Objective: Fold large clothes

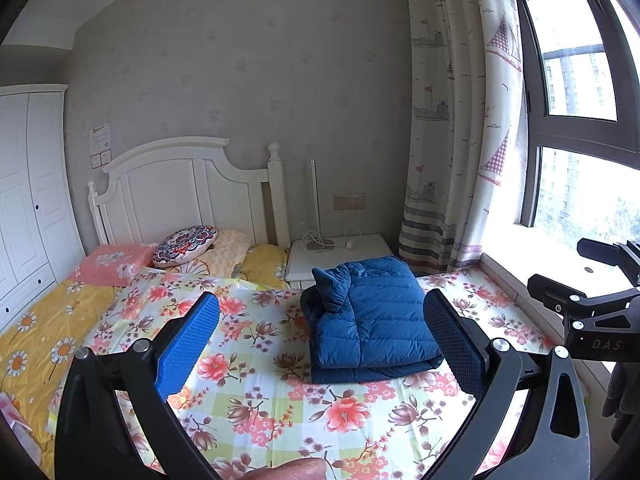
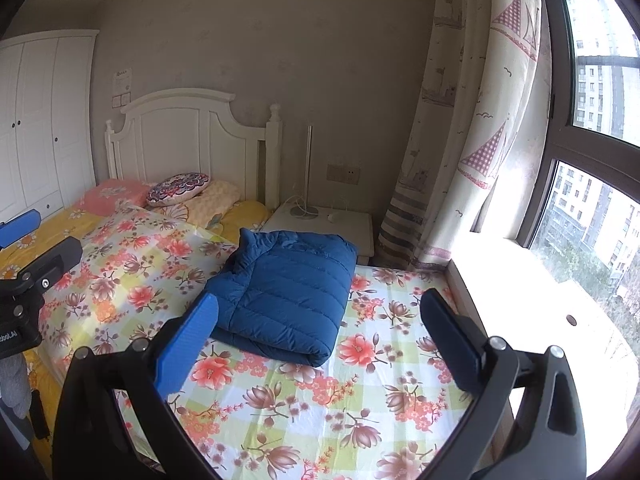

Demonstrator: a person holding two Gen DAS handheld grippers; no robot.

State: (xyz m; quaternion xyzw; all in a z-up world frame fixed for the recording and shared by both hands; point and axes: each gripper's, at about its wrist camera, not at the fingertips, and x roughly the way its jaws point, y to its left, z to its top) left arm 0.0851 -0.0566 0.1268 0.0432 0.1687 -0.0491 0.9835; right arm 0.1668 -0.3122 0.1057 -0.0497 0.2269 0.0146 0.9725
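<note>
One folded blue quilted down jacket (image 1: pixel 368 316) lies on the bed. One flower-print sheet (image 1: pixel 256 400) covers one bed with one white wooden headboard (image 1: pixel 180 188). At the head lie four soft things: one pink floral pillow (image 1: pixel 110 264), one round patterned cushion (image 1: pixel 186 246), one pale yellow textured pillow (image 1: pixel 228 254) and one yellow pillow (image 1: pixel 264 266). One white bedside cabinet (image 1: pixel 340 256) carries one slim white lamp (image 1: pixel 314 208). Two claws show, the left claw (image 1: pixel 320 340) and the right claw (image 2: pixel 320 340), each with two fingers. One sailboat-print curtain (image 1: pixel 460 120) hangs by one dark-framed window (image 1: pixel 532 120). One white wardrobe (image 1: pixel 24 200) stands at the left.
</note>
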